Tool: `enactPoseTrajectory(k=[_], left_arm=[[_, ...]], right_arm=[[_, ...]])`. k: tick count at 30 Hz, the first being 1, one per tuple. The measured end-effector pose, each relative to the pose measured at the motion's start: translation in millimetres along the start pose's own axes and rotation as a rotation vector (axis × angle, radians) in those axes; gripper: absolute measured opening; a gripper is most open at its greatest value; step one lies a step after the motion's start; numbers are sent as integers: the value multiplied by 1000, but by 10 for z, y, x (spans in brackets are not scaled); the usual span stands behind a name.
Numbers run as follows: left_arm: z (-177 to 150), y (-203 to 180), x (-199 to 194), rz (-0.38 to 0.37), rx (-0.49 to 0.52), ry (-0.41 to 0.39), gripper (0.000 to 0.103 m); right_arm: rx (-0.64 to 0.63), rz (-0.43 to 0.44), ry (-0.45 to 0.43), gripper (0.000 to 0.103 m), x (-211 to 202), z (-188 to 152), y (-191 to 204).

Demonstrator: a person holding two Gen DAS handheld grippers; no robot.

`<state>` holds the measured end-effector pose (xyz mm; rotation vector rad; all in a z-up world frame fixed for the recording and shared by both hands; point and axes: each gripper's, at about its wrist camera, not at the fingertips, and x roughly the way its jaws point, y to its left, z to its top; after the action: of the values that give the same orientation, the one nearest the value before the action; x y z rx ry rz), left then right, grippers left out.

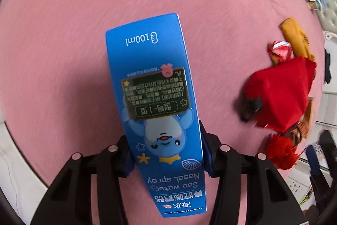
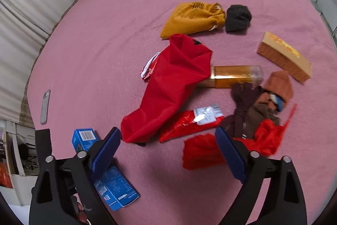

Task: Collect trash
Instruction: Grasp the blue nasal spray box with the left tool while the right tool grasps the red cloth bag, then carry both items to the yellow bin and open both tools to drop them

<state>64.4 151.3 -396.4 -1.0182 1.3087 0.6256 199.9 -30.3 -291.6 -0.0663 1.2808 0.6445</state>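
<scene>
A blue nasal spray box [image 1: 155,102] lies lengthwise on the pink bedsheet [image 1: 84,35], between the fingers of my left gripper [image 1: 166,140]. Both pads press on its long sides near the printed end. The same box [image 2: 115,189] shows at the lower left of the right wrist view, partly behind a finger. My right gripper [image 2: 168,134] hangs open over the sheet with nothing between its pads. Just beyond its tips lie a red snack wrapper [image 2: 189,123] with a white label and a crumpled red piece [image 2: 200,151].
A red cloth bag [image 2: 174,81] lies mid-bed, with a yellow pouch [image 2: 193,18] and a dark knitted item [image 2: 238,17] behind it. To the right are a gold box [image 2: 284,56], a clear gold carton [image 2: 236,75] and brown clothing [image 2: 252,111]. A phone [image 2: 45,107] rests near the left edge.
</scene>
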Motion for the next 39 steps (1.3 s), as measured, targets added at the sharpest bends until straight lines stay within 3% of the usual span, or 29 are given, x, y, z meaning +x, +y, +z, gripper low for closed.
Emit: enactPoseTrajectory(k=[6, 9, 11, 16, 22, 26, 32, 39], left_arm=[[377, -174, -33, -75, 44, -49, 49], [588, -262, -49, -100, 58, -63, 49], [659, -312, -72, -111, 65, -65, 49], [716, -417, -204, -137, 92, -69, 49], [405, -439, -574, -185, 148, -41, 49], [94, -730, -748, -195, 234, -26, 49], [-514, -1362, -974, -220, 411, 3, 49], [-1422, -2248, -912, -268, 591, 107, 49]], right_arm=[[67, 2, 37, 76, 337, 216, -52], [115, 27, 80, 60, 527, 323, -107], [150, 46, 118, 30, 637, 363, -146], [163, 113, 97, 8, 551, 348, -204], [134, 134, 45, 5, 64, 259, -325], [127, 148, 1, 5, -410, 83, -551], [224, 135, -57, 5, -1140, -265, -1160], [379, 66, -135, 5, -1980, -868, -2034]])
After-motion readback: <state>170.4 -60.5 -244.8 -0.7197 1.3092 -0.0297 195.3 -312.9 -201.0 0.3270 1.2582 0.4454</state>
